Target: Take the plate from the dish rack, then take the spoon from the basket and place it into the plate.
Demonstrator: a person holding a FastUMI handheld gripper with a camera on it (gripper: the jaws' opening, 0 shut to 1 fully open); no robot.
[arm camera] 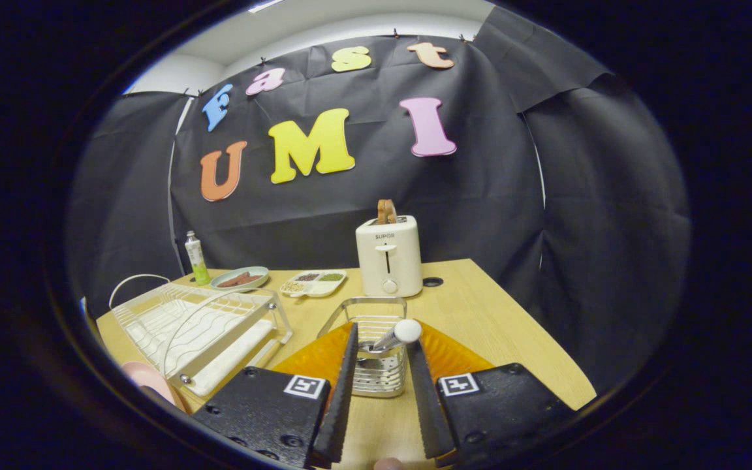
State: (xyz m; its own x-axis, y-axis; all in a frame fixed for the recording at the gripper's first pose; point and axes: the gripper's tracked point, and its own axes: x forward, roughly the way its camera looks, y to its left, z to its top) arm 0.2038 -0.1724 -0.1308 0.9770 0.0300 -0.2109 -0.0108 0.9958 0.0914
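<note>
A metal wire basket (371, 305) stands on the wooden table just ahead of my fingers. A spoon (405, 331) with a white rounded handle end leans out of it, tilted toward the right finger. My gripper (382, 336) is open, and its fingertips reach to either side of the basket's top with the spoon handle between them, neither finger pressing on it. A pink plate (146, 380) lies on the table to the left of the fingers, by the near end of the white dish rack (196, 326). Part of the plate is cut off from view.
A white toaster (389, 258) with a slice of bread in it stands behind the basket. Further left at the back are a divided snack tray (314, 282), a small dish (240, 279) with brown food and a green tube (196, 258). The table's right edge runs close by.
</note>
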